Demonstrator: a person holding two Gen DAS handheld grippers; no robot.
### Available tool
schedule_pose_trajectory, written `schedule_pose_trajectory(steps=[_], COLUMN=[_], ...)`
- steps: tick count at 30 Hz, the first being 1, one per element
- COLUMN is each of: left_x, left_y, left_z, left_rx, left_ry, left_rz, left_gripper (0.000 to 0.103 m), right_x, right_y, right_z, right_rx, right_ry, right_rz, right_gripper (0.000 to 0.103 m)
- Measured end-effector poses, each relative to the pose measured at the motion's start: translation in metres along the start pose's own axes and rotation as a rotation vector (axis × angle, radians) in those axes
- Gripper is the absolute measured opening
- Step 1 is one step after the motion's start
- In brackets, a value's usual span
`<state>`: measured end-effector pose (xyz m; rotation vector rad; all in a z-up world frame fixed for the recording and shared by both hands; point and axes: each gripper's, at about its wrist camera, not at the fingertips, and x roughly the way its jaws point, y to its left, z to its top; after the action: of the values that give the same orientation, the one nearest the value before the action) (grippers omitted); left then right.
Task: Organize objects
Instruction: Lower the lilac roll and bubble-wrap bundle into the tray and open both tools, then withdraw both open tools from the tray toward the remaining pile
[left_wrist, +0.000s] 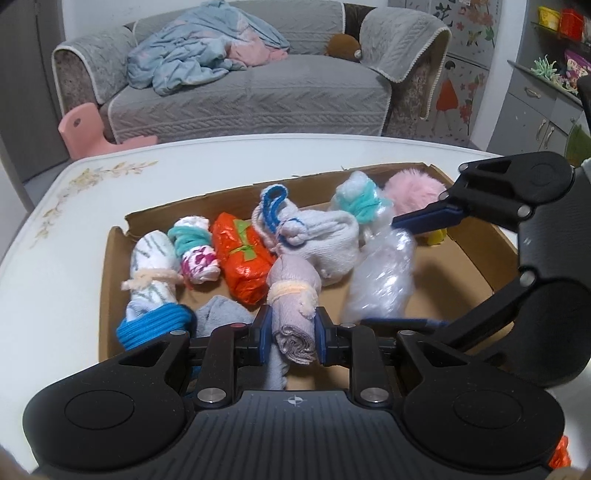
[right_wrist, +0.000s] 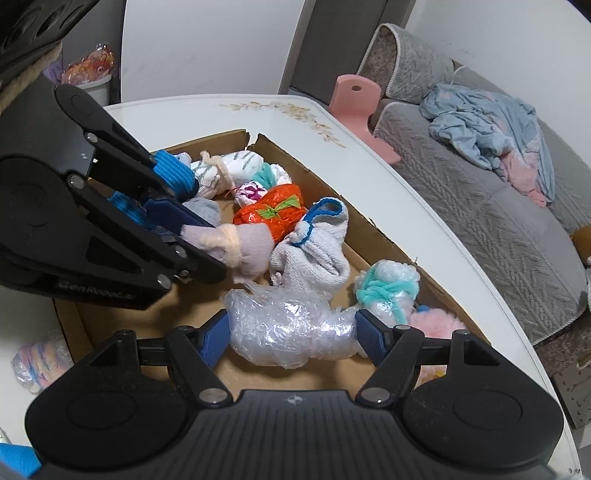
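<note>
While both bundles sit over cardboard box (right_wrist: 373, 236), your left gripper (left_wrist: 292, 334) clamps mauve roll (left_wrist: 293, 295), right gripper (right_wrist: 291, 334) pinches plastic-wrapped bundle (right_wrist: 288, 328), seemingly for sorting.

Left gripper (left_wrist: 293, 338): matte black ribbed body, two round side discs, white crosshair mark, silver pivot screws, red dot, blue ridged finger pads (left_wrist: 265, 334). Right gripper (right_wrist: 291, 332): same build, black linkage arms, blue pads (right_wrist: 371, 332).
</note>
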<state>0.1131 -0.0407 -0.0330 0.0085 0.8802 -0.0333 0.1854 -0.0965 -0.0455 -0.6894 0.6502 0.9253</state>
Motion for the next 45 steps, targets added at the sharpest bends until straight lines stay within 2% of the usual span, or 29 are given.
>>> schedule_pose_trajectory(steps=[7, 13, 16, 18, 22, 24, 36, 39, 45], left_x=[0.011, 0.010, 0.008, 0.006, 0.001, -0.003, -0.029, -0.039, -0.053], left_y=[-0.006, -0.003, -0.003, -0.003, -0.004, -0.005, -0.005, -0.002, 0.007], left_z=[-0.001, -0.002, -0.002, -0.001, 0.000, 0.000, 0.001, -0.001, -0.006], left_rx=[-0.006, -0.027, -0.034, -0.029, -0.029, -0.036, -0.102, -0.131, -0.181], left_ry=[0.035, 0.031, 0.028, 0.019, 0.013, 0.002, -0.059, -0.083, -0.115], left_rz=[-0.006, -0.010, -0.010, 0.004, 0.004, 0.008, 0.012, 0.009, 0.008], left_gripper=[0.029, 0.034, 0.042, 0.054, 0.058, 0.065, 0.079, 0.081, 0.083], right_x=[0.007, 0.007, 0.008, 0.007, 0.004, 0.003, -0.007, -0.013, -0.018], right_y=[0.002, 0.001, 0.000, 0.000, -0.001, 0.000, 0.001, 0.003, 0.009], right_z=[0.000, -0.001, -0.002, -0.003, -0.005, -0.005, -0.005, -0.005, -0.010], right_rx=[-0.015, 0.002, 0.008, 0.010, 0.018, 0.025, 0.100, 0.147, 0.230], right_ry=[0.021, 0.027, 0.030, 0.032, 0.035, 0.040, 0.048, 0.040, 0.042], right_rz=[0.013, 0.012, 0.003, 0.003, 0.003, 0.004, -0.022, -0.037, -0.055], right_gripper=[0.069, 0.071, 0.074, 0.074, 0.075, 0.075, 0.077, 0.086, 0.086])
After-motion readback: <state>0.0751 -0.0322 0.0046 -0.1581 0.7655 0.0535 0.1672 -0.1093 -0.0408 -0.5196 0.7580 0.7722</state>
